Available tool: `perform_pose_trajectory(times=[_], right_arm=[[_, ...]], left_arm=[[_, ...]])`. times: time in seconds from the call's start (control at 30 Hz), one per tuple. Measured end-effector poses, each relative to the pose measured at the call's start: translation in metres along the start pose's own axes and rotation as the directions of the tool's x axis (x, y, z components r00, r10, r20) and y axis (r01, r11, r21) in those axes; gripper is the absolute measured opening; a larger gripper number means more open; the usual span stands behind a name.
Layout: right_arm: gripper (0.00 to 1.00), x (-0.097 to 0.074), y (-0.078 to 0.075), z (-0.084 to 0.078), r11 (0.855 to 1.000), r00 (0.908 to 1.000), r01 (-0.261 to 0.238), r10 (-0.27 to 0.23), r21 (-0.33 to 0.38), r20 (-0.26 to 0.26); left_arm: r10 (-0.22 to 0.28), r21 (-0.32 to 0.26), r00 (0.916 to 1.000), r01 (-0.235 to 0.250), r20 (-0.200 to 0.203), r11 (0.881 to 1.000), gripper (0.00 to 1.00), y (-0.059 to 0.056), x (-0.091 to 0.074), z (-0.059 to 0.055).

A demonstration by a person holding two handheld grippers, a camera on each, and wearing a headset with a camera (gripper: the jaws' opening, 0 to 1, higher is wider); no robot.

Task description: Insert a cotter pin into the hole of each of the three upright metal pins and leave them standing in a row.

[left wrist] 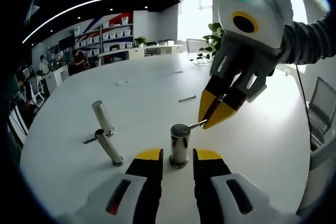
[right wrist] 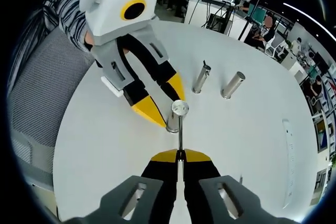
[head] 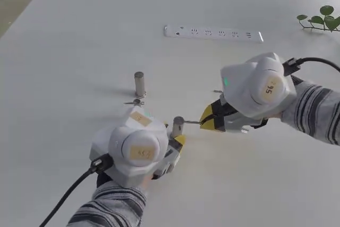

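Head view, nearest first: the left gripper [head: 176,137] is low on the white table [head: 79,35], its jaws apart and sitting close on either side of the near metal pin [head: 178,125], which stands upright. I honestly can't tell if they're squeezing it or just hugging it. Right of that, the right gripper [head: 205,121] has its jaws pinched together on a cotter pin [head: 193,122], held level with its tip right at the top of that pin. Just beyond the left gripper is the middle metal pin [left wrist: 109,148], with a thin wire [left wrist: 89,140] poking out near its top. The far metal pin [head: 139,83] stands just past that. Way further back there's a white power strip [head: 212,33], and a leafy plant [head: 321,18] at the far right edge.
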State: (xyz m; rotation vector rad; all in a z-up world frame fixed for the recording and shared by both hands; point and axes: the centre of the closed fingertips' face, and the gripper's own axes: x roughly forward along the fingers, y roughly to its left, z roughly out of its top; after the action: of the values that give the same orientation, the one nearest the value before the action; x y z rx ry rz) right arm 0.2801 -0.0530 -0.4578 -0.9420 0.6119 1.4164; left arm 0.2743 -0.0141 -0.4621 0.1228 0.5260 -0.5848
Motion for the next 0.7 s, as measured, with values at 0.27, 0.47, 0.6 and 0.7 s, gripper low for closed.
perform_pose_trajectory(times=[0.27, 0.47, 0.6, 0.7], right_arm=[[0.0, -0.0004, 0.0004, 0.0013, 1.0, 0.9999, -0.002, 0.002, -0.011, -0.014], [0.0, -0.0019, 0.0043, 0.0033, 1.0, 0.9994, -0.005, 0.005, -0.011, -0.035], [0.0, -0.0034, 0.006, 0.0049, 1.0, 0.999, -0.004, 0.005, 0.017, -0.044], [0.0, -0.0061, 0.008, 0.0081, 1.0, 0.9978, 0.002, -0.002, 0.002, -0.067]], left_arm=[[-0.002, -0.021, 1.0, 0.002, -0.002, 1.0, 0.13, -0.0027, 0.0022, -0.0018], [0.004, -0.025, 0.9999, -0.005, -0.013, 1.0, 0.12, -0.0037, 0.0027, -0.0046], [0.012, -0.031, 0.9999, -0.012, -0.012, 0.999, 0.1, -0.0022, 0.0021, -0.0046], [0.011, -0.027, 0.9998, -0.011, -0.014, 1.0, 0.1, -0.0019, 0.0024, -0.0049]])
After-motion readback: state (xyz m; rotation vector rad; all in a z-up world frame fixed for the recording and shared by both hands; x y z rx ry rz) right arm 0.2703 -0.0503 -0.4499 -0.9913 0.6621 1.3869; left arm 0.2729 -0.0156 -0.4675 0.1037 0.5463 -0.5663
